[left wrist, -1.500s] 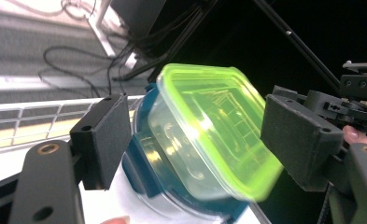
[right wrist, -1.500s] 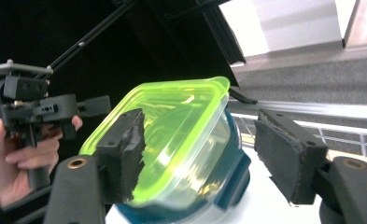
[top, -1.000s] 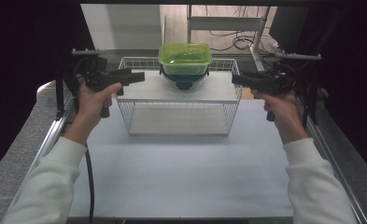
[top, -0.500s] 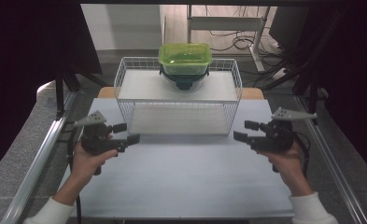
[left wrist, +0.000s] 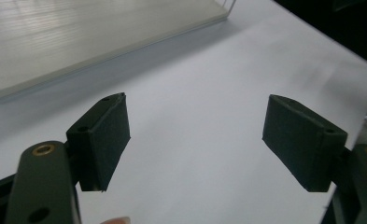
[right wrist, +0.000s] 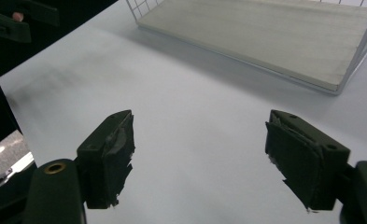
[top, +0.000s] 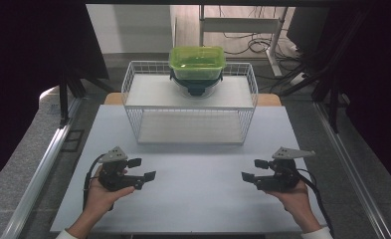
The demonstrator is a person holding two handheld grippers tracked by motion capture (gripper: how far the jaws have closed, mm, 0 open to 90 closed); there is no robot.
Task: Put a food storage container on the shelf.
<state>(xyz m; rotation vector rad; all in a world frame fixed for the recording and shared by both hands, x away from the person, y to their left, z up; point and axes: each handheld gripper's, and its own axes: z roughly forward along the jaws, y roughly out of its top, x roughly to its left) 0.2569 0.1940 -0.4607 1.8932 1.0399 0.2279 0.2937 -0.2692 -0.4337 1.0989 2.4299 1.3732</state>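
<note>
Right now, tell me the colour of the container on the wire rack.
Bright green container, seen best in the high view.

Both grippers are black with a pistol-like body, and each carries a grey three-cornered plate on top and trails a black cable; the left gripper (top: 142, 169) sits left of the right gripper (top: 255, 170). Each jaw ends in a flat rectangular black pad (left wrist: 104, 139) with small screw holes, on an arm with a brass-ringed hole. The right gripper's pads (right wrist: 109, 156) have torn, frayed facing, and a white cuff (top: 323, 232) shows just beside its cable.
</note>
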